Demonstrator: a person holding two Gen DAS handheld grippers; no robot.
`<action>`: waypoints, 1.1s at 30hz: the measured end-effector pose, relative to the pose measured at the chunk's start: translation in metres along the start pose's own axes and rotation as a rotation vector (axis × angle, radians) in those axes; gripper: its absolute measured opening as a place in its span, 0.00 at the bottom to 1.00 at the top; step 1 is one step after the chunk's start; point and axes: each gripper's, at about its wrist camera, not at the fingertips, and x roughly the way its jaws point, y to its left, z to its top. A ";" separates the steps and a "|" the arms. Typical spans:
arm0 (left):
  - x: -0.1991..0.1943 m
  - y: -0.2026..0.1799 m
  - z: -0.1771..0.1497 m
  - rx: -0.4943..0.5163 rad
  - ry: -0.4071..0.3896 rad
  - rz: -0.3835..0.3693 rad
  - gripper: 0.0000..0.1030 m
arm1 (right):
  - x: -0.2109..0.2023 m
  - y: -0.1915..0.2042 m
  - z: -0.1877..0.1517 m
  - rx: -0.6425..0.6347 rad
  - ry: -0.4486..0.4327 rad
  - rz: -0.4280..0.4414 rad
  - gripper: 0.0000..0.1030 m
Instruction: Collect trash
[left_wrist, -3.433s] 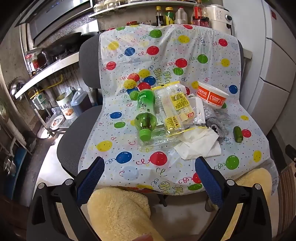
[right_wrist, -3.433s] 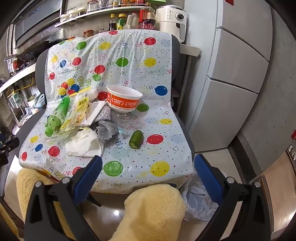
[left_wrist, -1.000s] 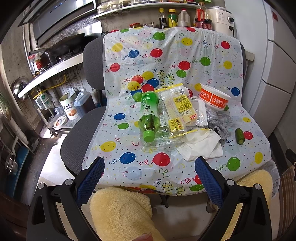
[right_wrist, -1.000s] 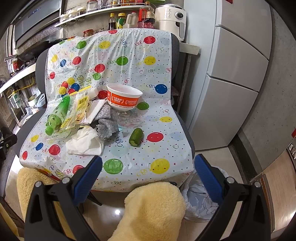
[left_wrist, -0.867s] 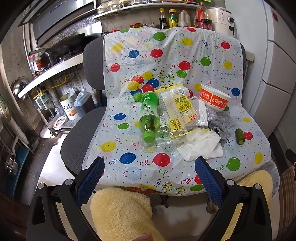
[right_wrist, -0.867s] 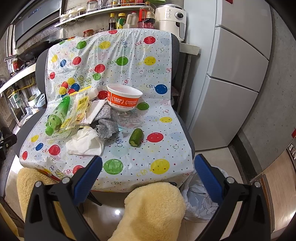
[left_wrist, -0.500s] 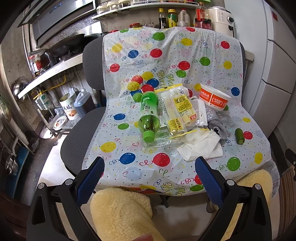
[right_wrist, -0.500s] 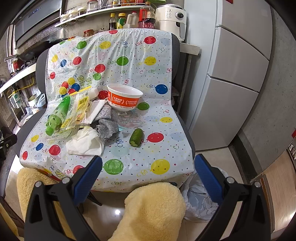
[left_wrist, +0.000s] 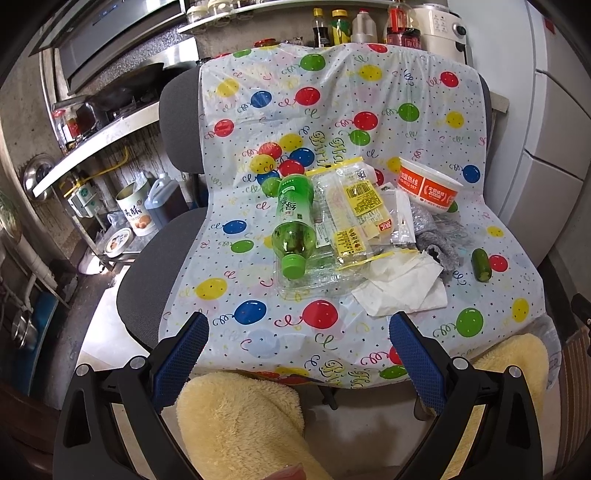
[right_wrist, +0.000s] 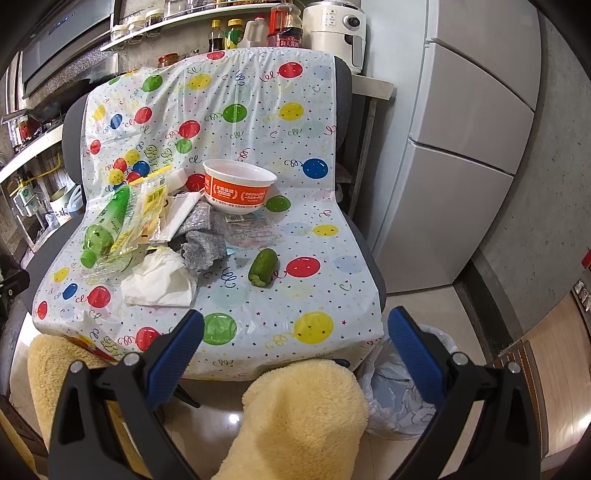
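A chair (left_wrist: 173, 110) draped with a balloon-print plastic sheet (left_wrist: 406, 103) fills the middle of both views, and the trash lies on its seat. In the left wrist view a green bottle (left_wrist: 293, 225) lies left of centre, cap toward the lower edge, resting on clear plastic packaging (left_wrist: 317, 277). Just right of it are yellow-labelled wrappers (left_wrist: 360, 206), and below them a crumpled white tissue (left_wrist: 402, 288). An orange-and-white paper bowl (left_wrist: 428, 184) stands upright in the centre right, with a grey cloth (left_wrist: 439, 236) below it and a small green piece (left_wrist: 481, 265) lying apart near the right edge.

In the right wrist view the same heap sits at centre left, the small green piece (right_wrist: 263, 266) alone near the middle, and a bin lined with a plastic bag (right_wrist: 399, 391) stands on the floor at lower right, beside the chair.

The left hand-held gripper (left_wrist: 297, 350) is spread wide and holds nothing, at the bottom of its frame before the seat edge. The right hand-held gripper (right_wrist: 293, 341) is likewise wide open and empty. Fluffy yellow fabric (right_wrist: 303, 417) shows between the fingers in both views
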 end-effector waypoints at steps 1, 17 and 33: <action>0.000 0.000 0.000 -0.001 0.000 0.000 0.94 | 0.000 -0.001 0.000 0.002 -0.001 -0.001 0.94; 0.004 0.002 0.000 -0.011 0.010 -0.004 0.94 | 0.005 -0.001 -0.001 0.000 0.002 -0.003 0.94; 0.068 -0.006 -0.002 -0.012 0.065 -0.071 0.93 | 0.091 0.017 0.006 -0.050 -0.028 0.091 0.94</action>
